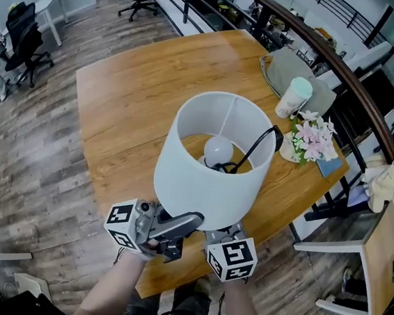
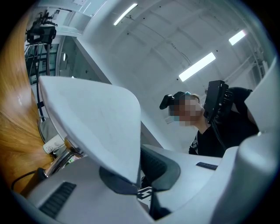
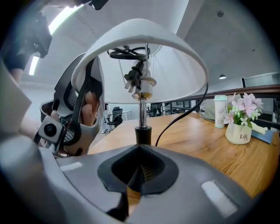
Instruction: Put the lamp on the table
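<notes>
Lowest in the frame, the left gripper (image 2: 139, 177) is pinching the shade (image 2: 96, 118) rim with its fingers, keeping the lamp (image 1: 208, 182) over the tabletop (image 1: 134, 91) near edge. The right gripper (image 3: 139, 153) fingers are pressing together beneath the stem (image 3: 141, 114). Lowering it level and minding the cord (image 3: 181, 114) seems wise. Only the right gripper view is showing that stem.
</notes>
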### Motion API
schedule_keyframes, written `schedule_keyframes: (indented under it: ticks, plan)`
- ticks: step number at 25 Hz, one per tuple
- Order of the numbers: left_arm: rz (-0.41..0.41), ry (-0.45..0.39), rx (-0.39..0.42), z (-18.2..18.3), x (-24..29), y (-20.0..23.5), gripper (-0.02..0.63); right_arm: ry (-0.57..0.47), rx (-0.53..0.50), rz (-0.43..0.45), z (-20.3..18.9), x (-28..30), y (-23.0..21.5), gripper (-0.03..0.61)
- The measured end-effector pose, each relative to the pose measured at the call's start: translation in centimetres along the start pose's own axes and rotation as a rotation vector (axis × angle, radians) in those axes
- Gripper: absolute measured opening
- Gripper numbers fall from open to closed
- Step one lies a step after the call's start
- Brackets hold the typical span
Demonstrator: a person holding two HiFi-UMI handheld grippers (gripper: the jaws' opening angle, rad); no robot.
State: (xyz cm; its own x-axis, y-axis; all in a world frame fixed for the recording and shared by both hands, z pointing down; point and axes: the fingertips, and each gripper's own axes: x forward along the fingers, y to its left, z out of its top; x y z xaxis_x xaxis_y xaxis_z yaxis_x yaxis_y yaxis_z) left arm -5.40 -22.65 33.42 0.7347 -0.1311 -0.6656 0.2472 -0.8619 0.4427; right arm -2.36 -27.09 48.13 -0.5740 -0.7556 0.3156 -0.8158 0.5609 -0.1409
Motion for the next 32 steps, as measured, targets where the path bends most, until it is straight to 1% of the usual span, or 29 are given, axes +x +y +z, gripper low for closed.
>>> schedule_keyframes:
  ticks: [7,19,26,32]
  plan:
    - [0.003,0.006,0.006,-0.9,-0.3,-0.5,0.002,0.004,-0.032,0.029,0.2,-0.8,0.5,0.008]
    - [0.018,0.022,0.006,-2.5,-0.8,-1.5,0.008,0.006,-0.029,0.063,0.0,-1.7,1.3,0.008]
    - [0.021,0.026,-0.001,-3.4,-1.3,-2.1,0.014,0.013,-0.026,0.066,-0.5,-2.3,1.7,0.008]
    - [0.026,0.024,-0.001,-3.5,-1.5,-2.2,0.018,0.017,-0.023,0.061,-0.8,-2.7,2.2,0.008]
